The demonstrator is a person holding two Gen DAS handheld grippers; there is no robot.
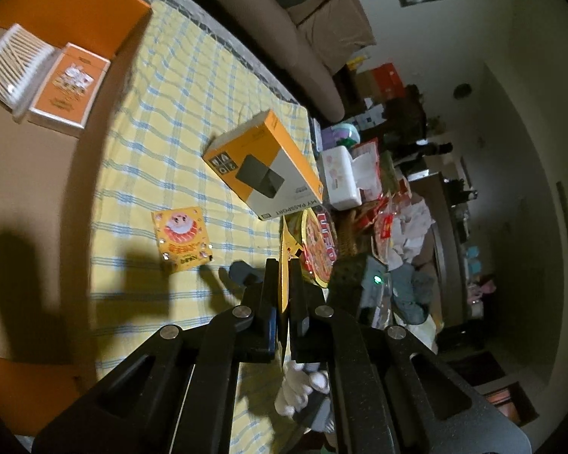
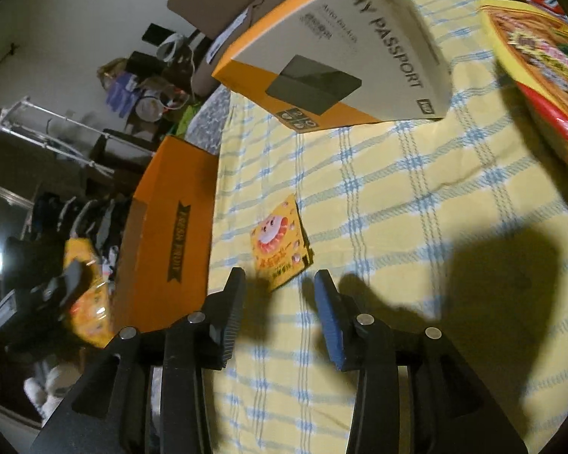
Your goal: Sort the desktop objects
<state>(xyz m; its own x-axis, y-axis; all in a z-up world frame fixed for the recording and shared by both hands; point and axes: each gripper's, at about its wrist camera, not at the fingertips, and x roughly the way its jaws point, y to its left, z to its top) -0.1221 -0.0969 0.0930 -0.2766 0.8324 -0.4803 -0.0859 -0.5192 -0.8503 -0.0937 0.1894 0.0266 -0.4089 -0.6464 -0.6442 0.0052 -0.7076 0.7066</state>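
A: Reading any labels?
B: "MY PASSPORT" on the orange-and-grey box [image 2: 333,56]; "UFO" on the noodle bowl [image 1: 320,246].
A: The tongs?
B: Left gripper [image 1: 283,283] is clamped on a thin yellow packet [image 1: 284,265]; right gripper [image 2: 280,283] stands parted, nothing between, near the small yellow box [image 2: 280,246] on the yellow-and-blue checked cloth [image 2: 416,227].
A: The room?
B: Dim and cluttered.

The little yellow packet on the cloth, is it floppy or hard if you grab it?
Probably light: the packet looks small and thin. It lies flat on the cloth, so it should slide, not roll. Its slightly lifted corner suggests it may bend between the open right tongs.
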